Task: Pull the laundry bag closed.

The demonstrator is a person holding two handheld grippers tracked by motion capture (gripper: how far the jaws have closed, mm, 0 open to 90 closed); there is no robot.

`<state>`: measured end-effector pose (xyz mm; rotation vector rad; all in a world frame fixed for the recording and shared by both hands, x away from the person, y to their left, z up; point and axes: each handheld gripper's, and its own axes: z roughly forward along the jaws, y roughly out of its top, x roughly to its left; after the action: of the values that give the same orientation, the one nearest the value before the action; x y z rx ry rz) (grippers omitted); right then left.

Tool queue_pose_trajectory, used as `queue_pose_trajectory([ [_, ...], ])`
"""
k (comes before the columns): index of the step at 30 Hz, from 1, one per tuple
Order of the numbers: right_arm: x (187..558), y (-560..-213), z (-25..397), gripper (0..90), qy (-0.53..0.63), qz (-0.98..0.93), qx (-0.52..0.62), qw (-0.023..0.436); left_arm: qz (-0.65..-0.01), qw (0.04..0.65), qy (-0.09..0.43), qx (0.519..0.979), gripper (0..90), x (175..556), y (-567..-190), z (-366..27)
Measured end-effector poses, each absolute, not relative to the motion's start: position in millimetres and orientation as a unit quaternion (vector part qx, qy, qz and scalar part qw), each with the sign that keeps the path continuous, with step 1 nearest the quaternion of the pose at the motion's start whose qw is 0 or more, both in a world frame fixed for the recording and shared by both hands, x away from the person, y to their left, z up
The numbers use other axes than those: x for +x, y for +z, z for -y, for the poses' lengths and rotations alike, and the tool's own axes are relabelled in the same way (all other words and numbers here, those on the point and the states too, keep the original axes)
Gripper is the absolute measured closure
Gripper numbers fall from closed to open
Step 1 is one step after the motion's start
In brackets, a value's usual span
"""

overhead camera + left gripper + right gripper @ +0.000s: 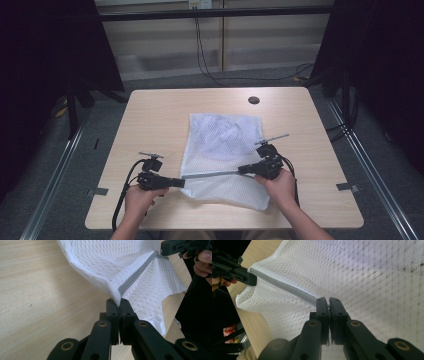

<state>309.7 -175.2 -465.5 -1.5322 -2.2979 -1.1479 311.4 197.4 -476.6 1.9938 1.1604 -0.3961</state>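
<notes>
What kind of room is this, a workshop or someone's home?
Probably a lab recording booth, not a home: black curtains flank a bare wooden table, cables trail across grey carpet, and metal rails run along the floor beside it.

A pale wooden worktop (150, 115) stands on grey carpet (165, 82), with a small dark round hole (254, 100) near its far edge. Black curtains (45, 60) hang at both sides, and black cables (210, 70) trail down the light panelled wall (160, 45) behind.
</notes>
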Motion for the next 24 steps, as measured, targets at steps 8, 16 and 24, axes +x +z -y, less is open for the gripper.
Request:
queue_pose_trajectory([
  [8, 309.1, -464.0, 178.0, 87.0, -0.385, 0.765, -0.511, 0.073, -0.461, 0.392, -0.153, 0.781, 88.3, 310.6, -476.6, -197.1],
  [16, 308.4, -464.9, 178.7, 87.0, -0.385, 0.765, -0.511, 0.075, -0.454, 0.389, -0.156, 0.786, 88.3, 311.0, -476.0, -198.0],
  [24, 308.6, -465.2, 178.8, 86.9, -0.386, 0.766, -0.509, 0.075, -0.458, 0.392, -0.157, 0.782, 88.3, 310.6, -476.0, -197.3],
])
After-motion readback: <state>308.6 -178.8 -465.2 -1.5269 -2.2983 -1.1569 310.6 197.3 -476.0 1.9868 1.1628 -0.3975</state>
